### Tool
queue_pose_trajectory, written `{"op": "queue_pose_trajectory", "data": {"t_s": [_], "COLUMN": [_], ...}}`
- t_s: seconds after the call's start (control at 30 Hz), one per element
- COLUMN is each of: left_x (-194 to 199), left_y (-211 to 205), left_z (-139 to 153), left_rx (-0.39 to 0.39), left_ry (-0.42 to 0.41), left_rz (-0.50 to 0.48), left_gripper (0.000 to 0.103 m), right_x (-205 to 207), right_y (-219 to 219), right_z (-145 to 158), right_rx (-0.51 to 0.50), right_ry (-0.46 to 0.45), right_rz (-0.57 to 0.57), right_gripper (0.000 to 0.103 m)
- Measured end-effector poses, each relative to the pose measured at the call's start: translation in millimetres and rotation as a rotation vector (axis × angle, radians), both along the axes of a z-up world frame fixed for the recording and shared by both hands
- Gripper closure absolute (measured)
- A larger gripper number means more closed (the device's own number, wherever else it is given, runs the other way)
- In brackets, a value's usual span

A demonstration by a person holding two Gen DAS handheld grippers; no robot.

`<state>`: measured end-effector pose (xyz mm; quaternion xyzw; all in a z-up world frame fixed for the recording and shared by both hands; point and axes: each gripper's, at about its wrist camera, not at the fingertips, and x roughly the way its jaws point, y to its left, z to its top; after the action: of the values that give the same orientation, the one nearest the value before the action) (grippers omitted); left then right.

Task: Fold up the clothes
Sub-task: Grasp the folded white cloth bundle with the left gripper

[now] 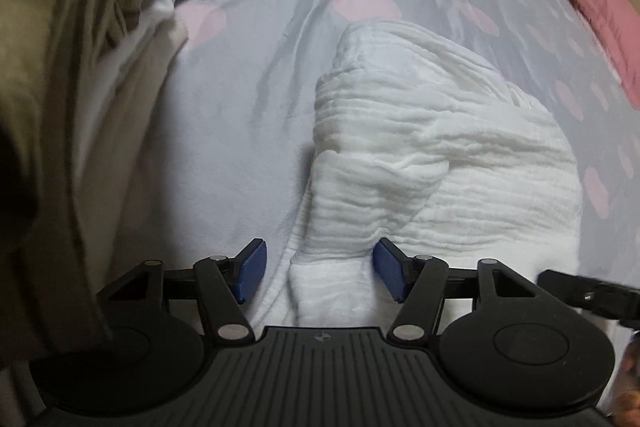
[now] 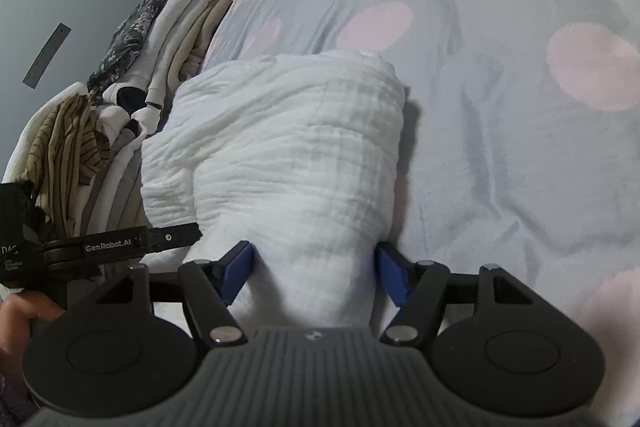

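The white muslin cloth [image 2: 288, 155] lay bunched in a folded heap on the spotted bed cover [image 2: 500, 115], beside a pile of other clothes [image 2: 132, 75]. We had our left hand-held gripper [image 1: 319, 273] and right hand-held gripper [image 2: 316, 273] spread wide, each straddling the cloth's near edge without pinching it. We judged a fold freshly laid down; next we needed to flatten it or take new corners for another fold.

The left gripper [image 1: 320, 270] stands with blue-padded jaws apart over a crumpled white crinkled muslin cloth [image 1: 432, 155]; a fold lies between them on the grey pink-spotted bedspread [image 1: 240, 99].
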<state>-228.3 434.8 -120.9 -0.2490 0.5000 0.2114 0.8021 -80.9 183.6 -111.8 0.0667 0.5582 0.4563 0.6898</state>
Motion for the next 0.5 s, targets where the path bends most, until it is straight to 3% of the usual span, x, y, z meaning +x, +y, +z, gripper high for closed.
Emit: {"op": "queue_pose_trajectory", "data": {"t_s": [0.13, 0.2, 0.3, 0.5], "left_x": [2.8, 3.1, 2.3, -3.0], "left_y": [-4.7, -5.9, -8.8, -15.2], "left_z": [-1.5, -1.4, 0.2, 10.4], "left_rx": [0.008, 0.007, 0.003, 0.008], "left_ry": [-0.007, -0.01, -0.023, -0.077], "left_rz": [-0.022, -0.022, -0.034, -0.038], "left_gripper": [0.052, 0.054, 0.063, 0.077], "right_x": [-1.7, -3.2, -5.2, -9.6], "right_y": [9.7, 13.1, 12.0, -1.5], "right_z": [-1.9, -2.7, -0.7, 32.0], "right_rx": [-0.001, 0.004, 0.023, 0.091], "right_ry": [-0.027, -0.036, -0.036, -0.077], "right_rz": [0.004, 0.007, -0.001, -0.021], "right_gripper": [0.048, 0.061, 0.072, 0.076]}}
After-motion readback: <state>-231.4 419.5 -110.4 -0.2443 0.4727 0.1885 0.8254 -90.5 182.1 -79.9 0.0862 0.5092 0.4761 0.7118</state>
